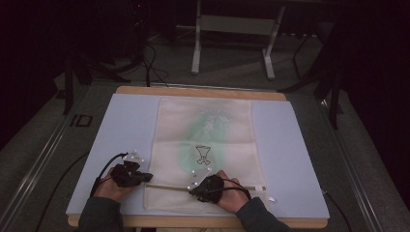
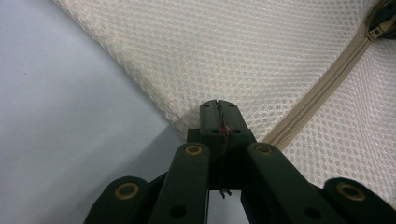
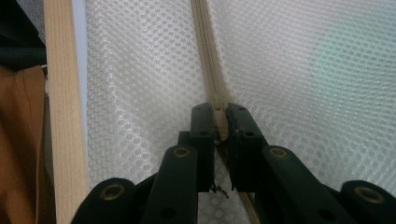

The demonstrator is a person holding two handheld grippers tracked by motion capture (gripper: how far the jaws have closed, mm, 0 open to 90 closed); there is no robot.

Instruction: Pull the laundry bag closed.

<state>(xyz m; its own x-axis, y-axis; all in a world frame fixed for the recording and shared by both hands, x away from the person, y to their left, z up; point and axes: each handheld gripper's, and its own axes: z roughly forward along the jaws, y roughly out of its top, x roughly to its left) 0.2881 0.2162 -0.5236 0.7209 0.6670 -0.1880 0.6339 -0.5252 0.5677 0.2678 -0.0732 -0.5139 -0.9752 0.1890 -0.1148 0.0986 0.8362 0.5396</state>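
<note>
Between right fingers (image 3: 222, 122), zipper (image 3: 212, 70); left fingers (image 2: 219, 116) pinching mesh bag (image 2: 224, 51)

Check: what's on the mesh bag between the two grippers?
In the high view, a closed zipper on the mesh bag spans from left gripper to right gripper.

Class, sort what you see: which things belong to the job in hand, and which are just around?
In the job:
mesh bag
zip
left claw, shut at the bag's edge
right claw, shut on the zip

Just around:
table
metal stand
floor cables
</note>
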